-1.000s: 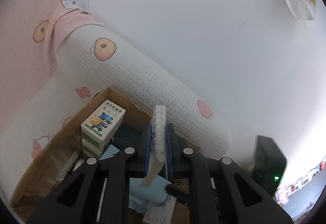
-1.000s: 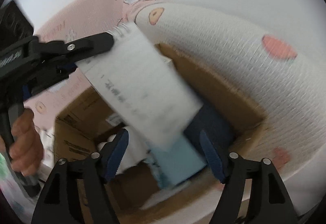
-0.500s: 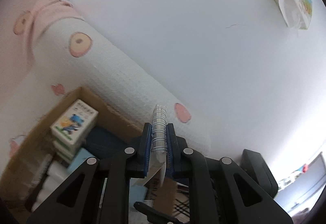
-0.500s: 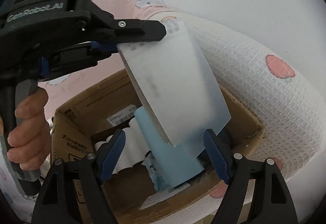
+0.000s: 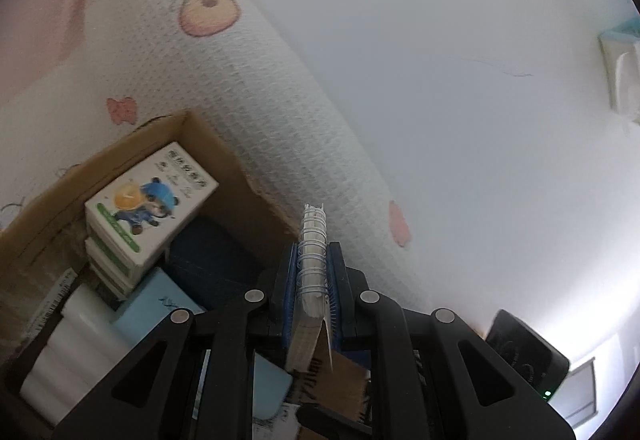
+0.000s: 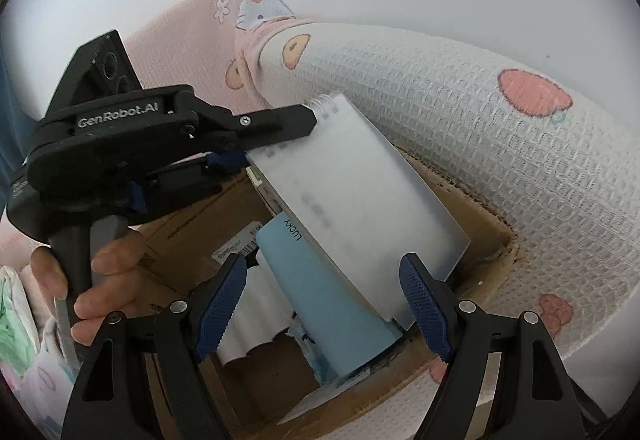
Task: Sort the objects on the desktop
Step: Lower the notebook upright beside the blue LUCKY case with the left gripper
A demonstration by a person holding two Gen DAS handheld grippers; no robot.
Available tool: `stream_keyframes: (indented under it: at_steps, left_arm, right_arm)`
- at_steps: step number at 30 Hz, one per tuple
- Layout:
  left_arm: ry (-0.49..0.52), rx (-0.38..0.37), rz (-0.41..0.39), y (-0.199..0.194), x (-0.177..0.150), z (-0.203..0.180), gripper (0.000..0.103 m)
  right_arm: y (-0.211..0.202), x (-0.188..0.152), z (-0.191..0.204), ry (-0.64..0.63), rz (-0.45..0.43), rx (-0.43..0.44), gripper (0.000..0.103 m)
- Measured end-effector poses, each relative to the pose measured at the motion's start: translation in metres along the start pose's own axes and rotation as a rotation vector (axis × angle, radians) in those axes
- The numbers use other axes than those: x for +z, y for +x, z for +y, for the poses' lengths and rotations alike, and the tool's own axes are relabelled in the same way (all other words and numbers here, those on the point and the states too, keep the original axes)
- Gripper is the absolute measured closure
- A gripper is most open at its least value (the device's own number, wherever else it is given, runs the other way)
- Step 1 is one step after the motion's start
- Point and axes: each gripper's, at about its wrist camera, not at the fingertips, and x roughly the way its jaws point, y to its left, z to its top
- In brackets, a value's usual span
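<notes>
Frosted-cover spiral notebook [image 6: 352,196], upright

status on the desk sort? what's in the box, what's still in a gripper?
Done: the cardboard box already holds a cartoon-bear carton, a light blue book, a dark blue item and a white roll.
In hand: the left gripper is clamped on the spiral notebook by its wire binding, hanging over the box.
Left: lower and release it. The right gripper is open and empty.
</notes>
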Motion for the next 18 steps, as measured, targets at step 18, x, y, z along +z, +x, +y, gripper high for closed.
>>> stream_keyframes:
  at_steps: [18]
  left_arm:
    - [-0.132, 0.112, 0.099, 0.033, -0.004, 0.041, 0.084]
  right_arm:
    - [0.032, 0.007, -0.005, -0.098, 0.111, -0.133, 0.051]
